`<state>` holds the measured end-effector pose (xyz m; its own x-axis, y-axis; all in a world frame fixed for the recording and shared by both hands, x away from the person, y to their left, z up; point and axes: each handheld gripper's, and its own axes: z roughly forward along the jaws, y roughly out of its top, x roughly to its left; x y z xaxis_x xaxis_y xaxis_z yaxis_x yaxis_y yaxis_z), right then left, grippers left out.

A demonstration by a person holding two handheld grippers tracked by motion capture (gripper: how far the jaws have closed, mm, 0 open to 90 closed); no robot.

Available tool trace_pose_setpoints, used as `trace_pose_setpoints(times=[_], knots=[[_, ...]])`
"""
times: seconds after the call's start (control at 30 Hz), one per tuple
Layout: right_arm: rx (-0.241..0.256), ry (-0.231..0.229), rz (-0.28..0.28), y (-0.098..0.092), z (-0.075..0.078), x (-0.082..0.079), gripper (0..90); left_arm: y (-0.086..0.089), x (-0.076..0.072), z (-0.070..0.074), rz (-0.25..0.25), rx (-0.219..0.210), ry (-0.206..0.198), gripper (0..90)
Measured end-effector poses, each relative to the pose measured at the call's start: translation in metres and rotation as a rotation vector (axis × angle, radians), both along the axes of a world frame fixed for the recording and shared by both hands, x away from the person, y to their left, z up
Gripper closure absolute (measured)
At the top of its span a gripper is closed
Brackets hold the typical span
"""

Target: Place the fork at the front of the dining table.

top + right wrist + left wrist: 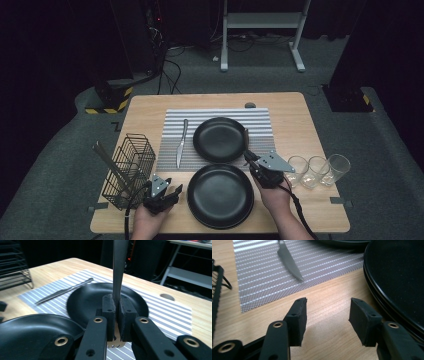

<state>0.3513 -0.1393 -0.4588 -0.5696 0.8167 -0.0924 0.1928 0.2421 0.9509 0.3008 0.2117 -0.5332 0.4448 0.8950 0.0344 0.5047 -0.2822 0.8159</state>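
Observation:
My right gripper [248,157] is shut on a fork [118,265]. The fork's grey handle rises past the pads and its tines poke out below them. This gripper [116,303] hovers at the right edge of the striped placemat [260,122], between the far black plate [220,139] and the near black plate [220,196]. My left gripper [172,192] rests low over bare wood, left of the near plate [397,277]. It [328,312] stands open and holds nothing. A knife [181,142] lies on the mat's left part, and its blade tip [289,263] points toward me.
A black wire basket [129,170] with long utensil handles [107,160] sticking out stands at the table's left edge. Three clear glasses [316,170] stand in a row at the right edge. A round hole [250,105] marks the table's far side.

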Motion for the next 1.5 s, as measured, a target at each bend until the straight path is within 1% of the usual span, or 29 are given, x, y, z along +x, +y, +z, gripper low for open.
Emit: trace_pose_setpoints(times=[0.03,0.1,0.17,0.2,0.27,0.43,0.47,0.6,0.77,0.8,0.87,1.03,1.13,1.23,1.33,1.5], knots=[[0.0,0.001,-0.01,-0.001,-0.001,0.001,84.8,-0.001,0.001,0.0,-0.002,0.003,0.009,47.4],[-0.002,0.003,-0.027,-0.004,-0.002,0.003,84.8,-0.001,0.001,-0.001,-0.002,-0.004,0.008,47.1],[0.001,0.014,-0.046,-0.007,-0.003,0.006,84.8,-0.001,0.002,-0.001,-0.004,-0.003,0.016,46.5],[-0.001,0.014,-0.052,-0.008,-0.004,0.006,84.8,-0.001,0.003,-0.001,-0.007,0.001,0.031,45.7],[-0.003,0.019,-0.063,-0.01,-0.005,0.008,84.8,-0.002,0.007,-0.002,-0.011,0.002,0.08,43.6],[-0.021,0.027,-0.089,-0.01,-0.009,0.012,84.8,-0.005,0.007,-0.003,-0.021,0.018,0.079,40.0],[-0.023,0.03,-0.093,-0.01,-0.009,0.013,84.8,-0.005,0.007,-0.002,-0.026,0.027,0.076,39.3],[-0.026,0.048,-0.109,-0.01,-0.012,0.018,84.8,-0.005,0.007,-0.003,-0.03,0.028,0.077,37.7],[-0.054,0.067,-0.125,-0.008,-0.013,0.024,84.8,-0.006,0.008,-0.003,-0.043,0.029,0.081,34.6],[-0.055,0.069,-0.128,-0.008,-0.013,0.025,84.8,-0.006,0.008,-0.003,-0.047,0.026,0.083,33.9],[-0.054,0.087,-0.133,-0.007,-0.013,0.028,84.8,-0.005,0.008,-0.003,-0.05,0.021,0.084,32.8],[-0.075,0.117,-0.151,-0.005,-0.013,0.035,84.8,-0.006,0.009,-0.003,-0.058,0.016,0.091,30.5],[-0.074,0.14,-0.159,-0.003,-0.013,0.039,84.8,-0.006,0.009,-0.003,-0.062,0.016,0.093,29.4],[-0.075,0.164,-0.172,-0.002,-0.013,0.046,84.8,-0.005,0.009,-0.003,-0.067,0.006,0.098,28.0],[-0.081,0.177,-0.181,-0.001,-0.012,0.05,84.8,-0.004,0.01,-0.002,-0.069,-0.008,0.101,27.5],[-0.089,0.22,-0.187,0.001,-0.015,0.058,84.8,-0.003,0.01,-0.002,-0.072,-0.021,0.104,27.3]])
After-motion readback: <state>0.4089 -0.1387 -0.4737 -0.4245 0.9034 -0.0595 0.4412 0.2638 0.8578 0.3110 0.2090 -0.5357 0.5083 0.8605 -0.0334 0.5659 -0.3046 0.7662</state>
